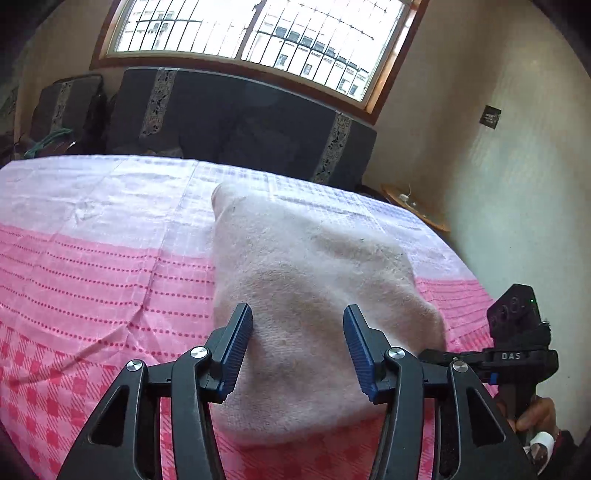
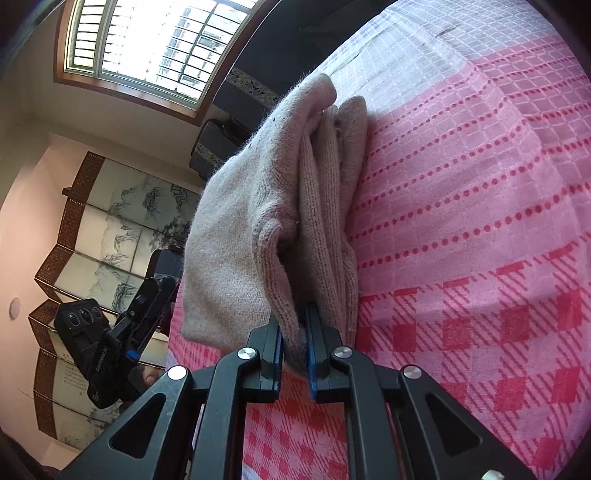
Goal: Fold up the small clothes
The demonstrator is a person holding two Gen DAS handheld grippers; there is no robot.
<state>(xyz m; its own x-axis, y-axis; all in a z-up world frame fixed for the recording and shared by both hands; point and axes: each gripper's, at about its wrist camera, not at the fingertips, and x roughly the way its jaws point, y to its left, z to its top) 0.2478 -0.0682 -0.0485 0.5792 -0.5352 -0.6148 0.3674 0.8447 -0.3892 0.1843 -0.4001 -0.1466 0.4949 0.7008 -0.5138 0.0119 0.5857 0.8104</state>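
A beige-pink knit garment [image 1: 295, 258] lies folded in layers on the pink checked bed cover [image 1: 92, 277]. My left gripper [image 1: 297, 328] stands open just over its near end; the blue pads sit apart on either side of the cloth and do not press it. In the right wrist view my right gripper [image 2: 295, 339] is shut on a ribbed edge of the garment [image 2: 240, 221], whose folds stack up beside the cover [image 2: 480, 221]. The left gripper [image 2: 162, 291] shows at that garment's left side. The right gripper's black housing [image 1: 517, 325] is at the far right.
A dark patterned sofa [image 1: 240, 118] runs along the bed's far side under a barred window [image 1: 258, 29]. A small wooden table [image 1: 413, 206] stands by the right wall. A painted folding screen [image 2: 110, 221] stands to the left. A hand [image 1: 535, 417] holds the right handle.
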